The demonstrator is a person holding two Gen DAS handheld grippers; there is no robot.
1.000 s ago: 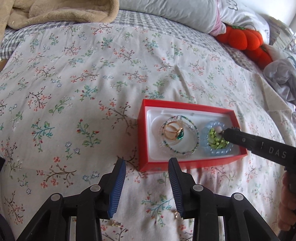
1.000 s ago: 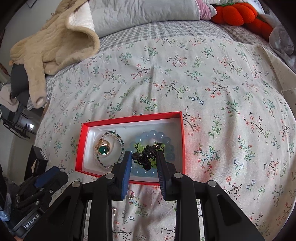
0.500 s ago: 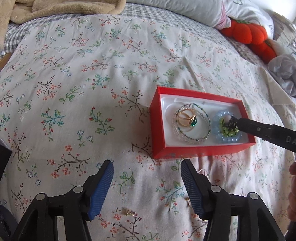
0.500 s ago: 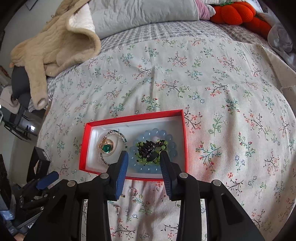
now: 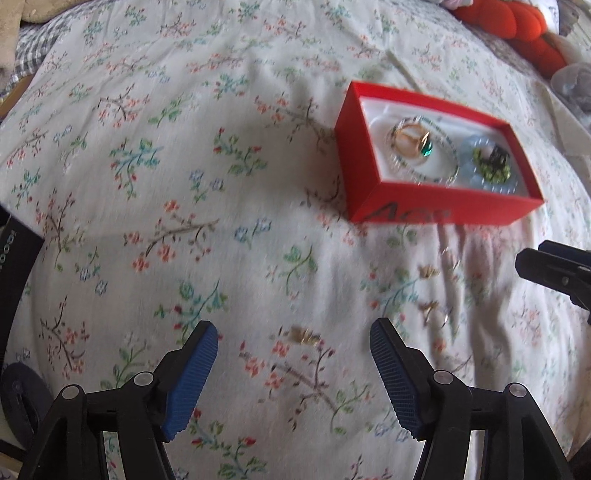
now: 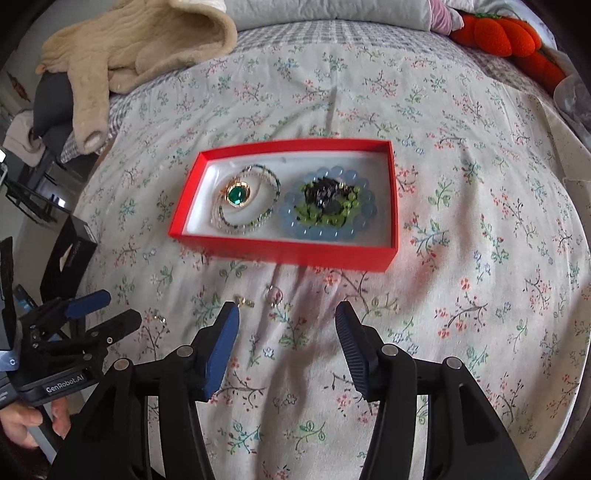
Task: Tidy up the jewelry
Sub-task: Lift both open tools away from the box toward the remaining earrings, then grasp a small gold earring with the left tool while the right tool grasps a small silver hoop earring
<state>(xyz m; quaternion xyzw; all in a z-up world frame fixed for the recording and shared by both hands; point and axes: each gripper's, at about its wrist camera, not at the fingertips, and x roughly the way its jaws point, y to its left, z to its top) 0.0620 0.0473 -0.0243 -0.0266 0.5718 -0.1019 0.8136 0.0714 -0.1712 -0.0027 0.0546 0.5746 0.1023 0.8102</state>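
Observation:
A red box (image 6: 295, 254) lies on the floral bedspread. It holds a gold ring with a green stone (image 6: 238, 195) inside a thin beaded bracelet, and a blue bead bracelet (image 6: 325, 230) around green beads and a dark piece (image 6: 325, 190). Small gold pieces (image 6: 243, 301) and a thin ring (image 6: 273, 295) lie loose in front of the box. My right gripper (image 6: 288, 308) hovers just short of them, its jaws opening with nothing between them. My left gripper (image 5: 293, 326) is also opening and empty, above a gold piece (image 5: 304, 336). The box (image 5: 436, 212) sits at its upper right.
A beige garment (image 6: 129, 48) and grey pillows lie at the far end of the bed, an orange plush pumpkin (image 6: 495, 35) at the far right. A black box (image 6: 70, 254) stands at the left bed edge. A hand (image 6: 26, 424) holds the left gripper.
The right gripper let go of the dark piece onto the green beads in the box and drew back. Both jaws widened. The left gripper shifted away from the box, toward the loose gold pieces.

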